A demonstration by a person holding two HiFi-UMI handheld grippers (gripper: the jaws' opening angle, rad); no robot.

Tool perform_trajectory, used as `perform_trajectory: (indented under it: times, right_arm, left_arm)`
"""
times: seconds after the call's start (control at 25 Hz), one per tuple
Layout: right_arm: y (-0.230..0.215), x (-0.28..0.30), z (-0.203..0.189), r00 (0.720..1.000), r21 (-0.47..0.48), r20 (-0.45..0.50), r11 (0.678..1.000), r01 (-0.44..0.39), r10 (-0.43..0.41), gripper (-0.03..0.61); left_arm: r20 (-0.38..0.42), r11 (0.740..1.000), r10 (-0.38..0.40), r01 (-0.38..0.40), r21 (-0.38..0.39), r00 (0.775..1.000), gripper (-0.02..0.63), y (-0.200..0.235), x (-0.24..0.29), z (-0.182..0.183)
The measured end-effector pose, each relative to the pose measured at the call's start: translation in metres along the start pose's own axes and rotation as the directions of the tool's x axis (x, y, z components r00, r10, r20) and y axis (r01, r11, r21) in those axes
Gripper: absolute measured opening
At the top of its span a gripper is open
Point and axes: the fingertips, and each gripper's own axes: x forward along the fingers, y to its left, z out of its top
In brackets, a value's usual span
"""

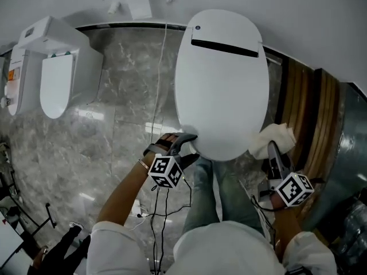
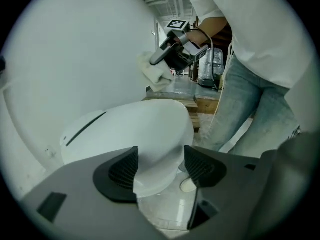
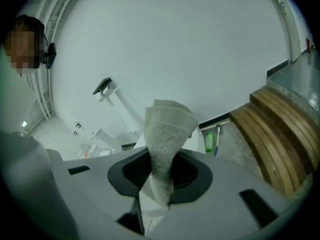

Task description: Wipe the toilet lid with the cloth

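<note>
Person: white sleeves (image 1: 114,245) and blue jeans (image 1: 223,188), standing at the front end of the toilet lid (image 1: 221,85), with a gripper in each hand.
Left gripper (image 1: 188,146): at the lid's front left edge. Its jaws are spread wide, and the lid's rounded front rim shows between the ribbed dark pads (image 2: 122,171). Neither pad is seen pressing on it.
Right gripper (image 1: 272,149): by the lid's front right edge, jaws clamped on the cloth (image 1: 274,137).
Cloth: white, nubbly weave, folded into a thick strip that stands up out of the jaws. It reaches the lid's front right rim, but whether it touches cannot be told.
Toilet lid: closed, glossy white and egg-shaped, with a dark slot near its back end.
Floor (image 1: 126,85): polished grey marble tile with pale veins all round the lid.
Wooden slats (image 1: 312,113): brown and curved, on the floor to the right of the lid.
Green bottle (image 3: 209,140): small, on the floor against the wall.
Second toilet (image 1: 54,73): white with a boxy body, well to the left of the lid.
Wall (image 1: 287,10): plain white, behind the lid's back end.
</note>
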Motion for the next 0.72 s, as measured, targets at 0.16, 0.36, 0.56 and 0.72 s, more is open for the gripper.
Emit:
perform_trajectory:
  times: [0.16, 0.36, 0.56, 0.72]
  right_arm:
    - [0.000, 0.024, -0.031, 0.998, -0.028, -0.055, 0.999, -0.017, 0.016, 0.091]
    - [-0.015, 0.058, -0.062, 0.997, 0.004, -0.071, 1.000, -0.031, 0.031, 0.092]
    - [-0.028, 0.080, -0.086, 0.996, 0.021, -0.085, 0.999, -0.029, 0.031, 0.092]
    - [-0.033, 0.089, -0.101, 0.995, 0.033, -0.092, 0.999, -0.031, 0.034, 0.092]
  left_arm:
    - [-0.015, 0.995, 0.012, -0.013, -0.099, 1.000, 0.315, -0.014, 0.030, -0.038]
    - [-0.049, 0.972, 0.048, -0.057, -0.227, 0.998, 0.314, -0.016, 0.070, -0.082]
    - [-0.074, 0.946, 0.086, -0.105, -0.307, 0.993, 0.314, -0.012, 0.094, -0.106]
    - [-0.090, 0.927, 0.119, -0.143, -0.348, 0.989, 0.314, -0.012, 0.103, -0.116]
